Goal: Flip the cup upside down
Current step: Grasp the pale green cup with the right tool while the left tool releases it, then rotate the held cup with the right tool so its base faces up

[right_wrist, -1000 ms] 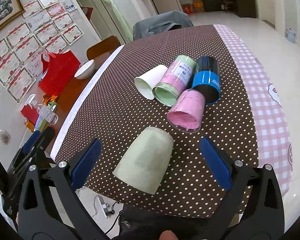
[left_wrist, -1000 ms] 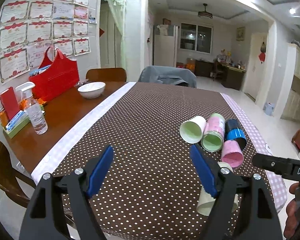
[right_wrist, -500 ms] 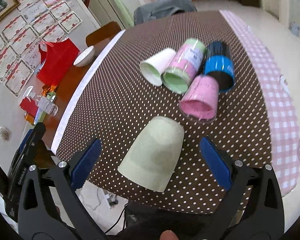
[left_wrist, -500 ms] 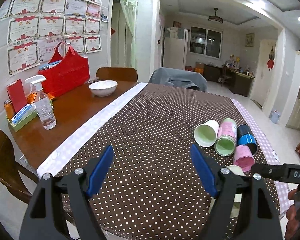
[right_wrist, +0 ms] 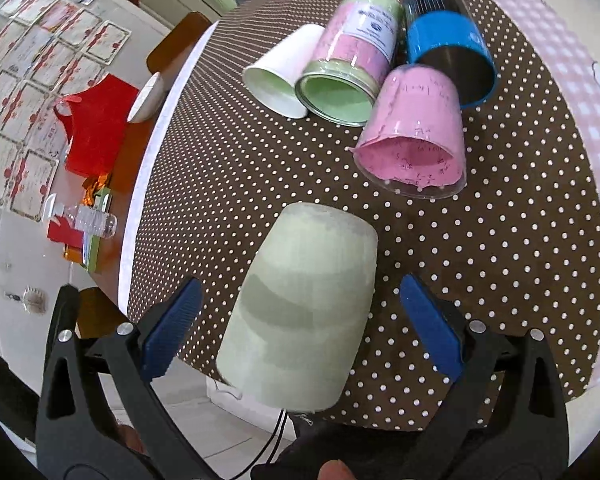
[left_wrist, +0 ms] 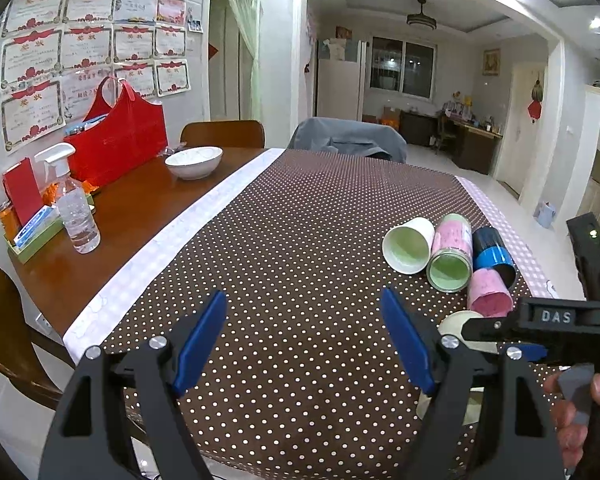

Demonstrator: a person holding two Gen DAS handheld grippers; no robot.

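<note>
A pale green cup (right_wrist: pixel 300 312) stands upside down, base up, near the front edge of the brown dotted tablecloth (right_wrist: pixel 480 240). My right gripper (right_wrist: pixel 300 324) is open, its blue pads on either side of the cup and apart from it. In the left wrist view the cup (left_wrist: pixel 454 320) is mostly hidden behind the right gripper (left_wrist: pixel 556 320). My left gripper (left_wrist: pixel 304 340) is open and empty above the cloth, left of the cup.
Several cups lie on their sides beyond it: a white cup (right_wrist: pixel 280 76), a pink-and-green jar (right_wrist: pixel 352 64), a blue-and-black cup (right_wrist: pixel 448 44), a pink cup (right_wrist: pixel 416 136). A bowl (left_wrist: pixel 194 162), spray bottle (left_wrist: pixel 74 208) and red bag (left_wrist: pixel 120 140) stand on the bare wood at left.
My right gripper has moved forward and down over the upside-down cup, so the cup now sits between its open pads. My left gripper has drawn back and lifted slightly.
</note>
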